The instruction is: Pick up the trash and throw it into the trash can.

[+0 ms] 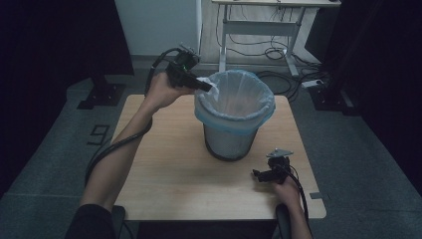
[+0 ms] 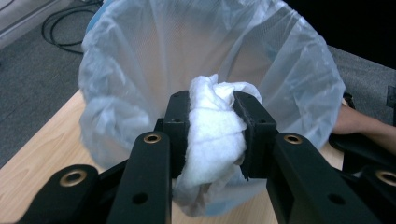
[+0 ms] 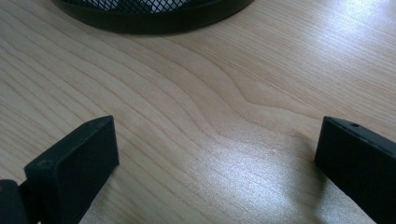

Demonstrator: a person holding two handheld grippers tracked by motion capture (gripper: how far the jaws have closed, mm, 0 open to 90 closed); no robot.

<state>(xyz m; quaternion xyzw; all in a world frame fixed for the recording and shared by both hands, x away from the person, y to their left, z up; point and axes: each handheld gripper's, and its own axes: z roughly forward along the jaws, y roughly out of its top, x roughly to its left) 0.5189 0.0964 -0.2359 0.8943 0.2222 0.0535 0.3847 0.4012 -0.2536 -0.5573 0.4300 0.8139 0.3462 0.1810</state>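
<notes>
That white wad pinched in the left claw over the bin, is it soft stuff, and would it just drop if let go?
Probably soft: the white wad bulges and creases between the left gripper jaws. It looks light for its size, so it should drop gently, likely into the bag-lined bin just ahead. It seems unlikely to roll or break.
</notes>
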